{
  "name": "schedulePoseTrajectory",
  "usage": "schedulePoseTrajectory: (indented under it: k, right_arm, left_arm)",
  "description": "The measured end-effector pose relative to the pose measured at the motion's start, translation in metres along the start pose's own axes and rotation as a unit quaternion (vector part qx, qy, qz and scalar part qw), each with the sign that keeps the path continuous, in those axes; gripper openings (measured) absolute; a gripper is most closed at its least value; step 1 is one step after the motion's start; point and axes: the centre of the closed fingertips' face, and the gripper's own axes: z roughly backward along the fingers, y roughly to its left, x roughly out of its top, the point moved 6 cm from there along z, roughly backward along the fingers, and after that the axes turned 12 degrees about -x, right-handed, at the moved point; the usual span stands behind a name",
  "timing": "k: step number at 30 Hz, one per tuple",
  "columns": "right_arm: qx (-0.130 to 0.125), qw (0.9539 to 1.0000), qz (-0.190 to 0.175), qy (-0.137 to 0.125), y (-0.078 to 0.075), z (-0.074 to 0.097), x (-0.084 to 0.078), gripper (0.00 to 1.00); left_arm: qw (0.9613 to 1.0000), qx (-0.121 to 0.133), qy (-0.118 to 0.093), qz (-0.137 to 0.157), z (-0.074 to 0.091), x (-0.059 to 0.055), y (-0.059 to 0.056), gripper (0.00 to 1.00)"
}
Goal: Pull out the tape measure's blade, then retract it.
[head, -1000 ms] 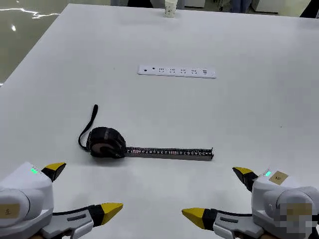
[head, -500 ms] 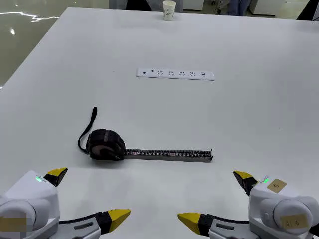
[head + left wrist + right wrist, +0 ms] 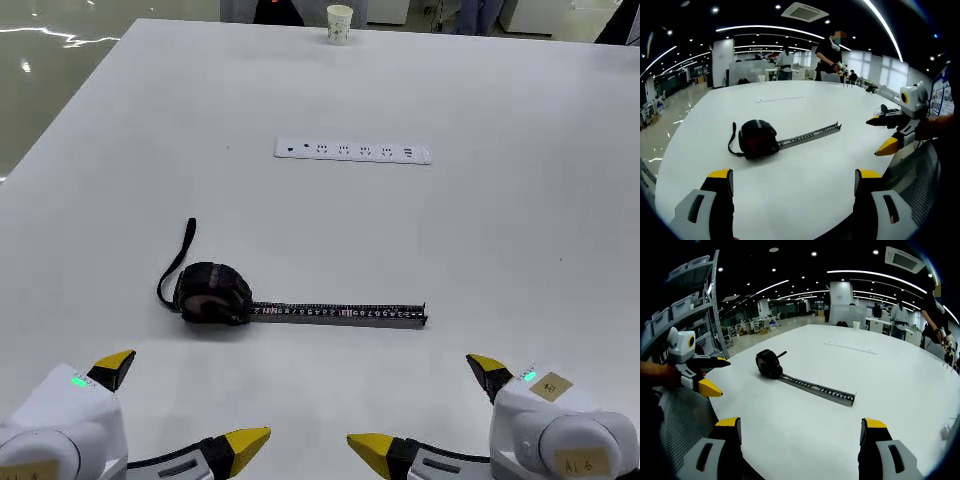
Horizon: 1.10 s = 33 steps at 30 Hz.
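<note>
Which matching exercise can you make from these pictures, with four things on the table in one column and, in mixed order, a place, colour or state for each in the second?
Column A
1. tape measure case
2. blade
3. power strip
4. paper cup

Column B
a. upright, near the far edge of the table
b. white, flat, beyond the tape measure
c. black, nearest the left gripper
d. pulled out, lying flat on the table

Pairs: 1-c, 2-d, 3-b, 4-a

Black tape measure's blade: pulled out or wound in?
Pulled out: the marked blade lies flat on the white table, beyond the round black case.
</note>
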Motion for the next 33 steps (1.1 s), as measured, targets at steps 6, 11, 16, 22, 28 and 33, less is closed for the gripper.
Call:
schedulePoseTrajectory:
  k: [6, 11, 16, 22, 28, 33]
  right_arm:
    - [-0.006, 1.0000, -0.006, 0.001, 0.0019, 0.0022, 0.0003, 0.99]
    - [-0.009, 0.9999, -0.008, -0.001, 0.0027, 0.0035, 0.0019, 0.99]
    - [-0.009, 0.9999, -0.009, -0.001, 0.0039, 0.0044, 0.0018, 0.99]
    - [-0.011, 0.9999, -0.011, 0.000, 0.0040, 0.0046, 0.0010, 0.99]
    - [-0.008, 0.9999, -0.010, 0.002, 0.0050, 0.0044, 0.0009, 0.99]
    - [-0.005, 0.9999, -0.010, 0.002, 0.0052, 0.0036, 0.0009, 0.99]
  left_arm:
    - [0.9999, 0.011, -0.005, 0.006, 0.0018, 0.0000, -0.0004, 0.99]
    - [0.9998, 0.017, -0.009, 0.009, 0.0026, -0.0001, -0.0024, 0.99]
    - [0.9997, 0.018, -0.010, 0.013, 0.0025, -0.0004, -0.0039, 0.99]
    - [0.9996, 0.022, -0.012, 0.015, 0.0026, -0.0004, -0.0034, 0.99]
    - [0.9995, 0.024, -0.013, 0.016, 0.0023, 0.0001, -0.0030, 0.99]
    - [0.9994, 0.026, -0.014, 0.018, 0.0018, 0.0006, -0.0028, 0.99]
